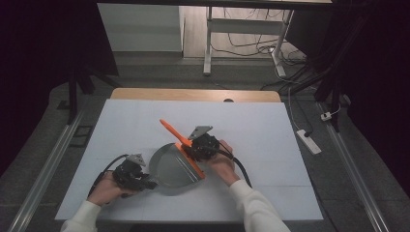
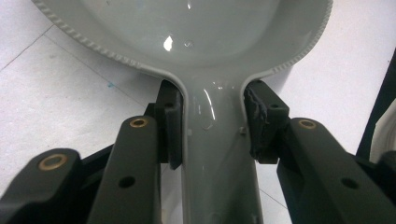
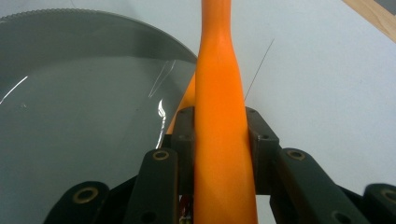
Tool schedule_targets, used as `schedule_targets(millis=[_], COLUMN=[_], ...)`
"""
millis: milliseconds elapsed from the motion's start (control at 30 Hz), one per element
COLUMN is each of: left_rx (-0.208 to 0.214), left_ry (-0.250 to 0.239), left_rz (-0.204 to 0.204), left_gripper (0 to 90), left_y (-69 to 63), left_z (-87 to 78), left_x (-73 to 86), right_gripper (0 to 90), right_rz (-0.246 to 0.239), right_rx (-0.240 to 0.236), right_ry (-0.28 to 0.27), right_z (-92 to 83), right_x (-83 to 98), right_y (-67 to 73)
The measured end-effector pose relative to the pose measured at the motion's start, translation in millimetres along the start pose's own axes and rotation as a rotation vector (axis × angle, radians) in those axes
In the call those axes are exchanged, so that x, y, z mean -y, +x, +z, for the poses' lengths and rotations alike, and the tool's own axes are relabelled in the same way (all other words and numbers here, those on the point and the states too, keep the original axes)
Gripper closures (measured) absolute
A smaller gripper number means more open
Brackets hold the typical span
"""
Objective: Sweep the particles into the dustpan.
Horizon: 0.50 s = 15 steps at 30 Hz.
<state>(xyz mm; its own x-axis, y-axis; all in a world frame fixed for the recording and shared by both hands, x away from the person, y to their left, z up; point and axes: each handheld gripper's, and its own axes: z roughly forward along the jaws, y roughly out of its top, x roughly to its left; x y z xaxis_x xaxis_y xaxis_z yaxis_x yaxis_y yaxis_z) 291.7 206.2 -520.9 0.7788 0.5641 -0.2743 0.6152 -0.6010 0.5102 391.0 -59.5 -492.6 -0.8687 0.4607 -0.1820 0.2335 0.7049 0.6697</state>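
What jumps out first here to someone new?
The orange brush, bright against the white table, with its handle clamped in the right gripper at the far edge of the grey dustpan. Next, the dustpan itself at mid-table, its handle pinched from both sides by the left gripper. A hand holds each gripper from the near edge, and the surroundings are dark.

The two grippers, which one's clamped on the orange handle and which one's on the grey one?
The right gripper is shut on the orange brush handle, beside the pan's rim. The left gripper is shut on the grey dustpan handle.
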Motion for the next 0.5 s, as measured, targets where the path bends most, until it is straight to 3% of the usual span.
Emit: schedule_targets(millis=[233, 333, 500], left_rx=[-0.001, 0.000, -0.001], left_ry=[0.002, 0.001, -0.001], left_rz=[0.004, 0.004, 0.003], left_gripper=[61.8, 61.8, 61.8], left_y=[0.5, 0.5, 0.3], left_z=[0.1, 0.1, 0.3], left_x=[0.2, 0.2, 0.5], right_gripper=[70.1, 70.1, 70.1], right_rz=[0.006, 0.022, 0.005], right_rx=[-0.024, -0.054, -0.100], right_ry=[-0.009, -0.026, -0.049], right_z=[-0.1, -1.6, -2.7], right_x=[-2.4, -4.0, -7.4], right_y=[4.6, 6.5, 11.0])
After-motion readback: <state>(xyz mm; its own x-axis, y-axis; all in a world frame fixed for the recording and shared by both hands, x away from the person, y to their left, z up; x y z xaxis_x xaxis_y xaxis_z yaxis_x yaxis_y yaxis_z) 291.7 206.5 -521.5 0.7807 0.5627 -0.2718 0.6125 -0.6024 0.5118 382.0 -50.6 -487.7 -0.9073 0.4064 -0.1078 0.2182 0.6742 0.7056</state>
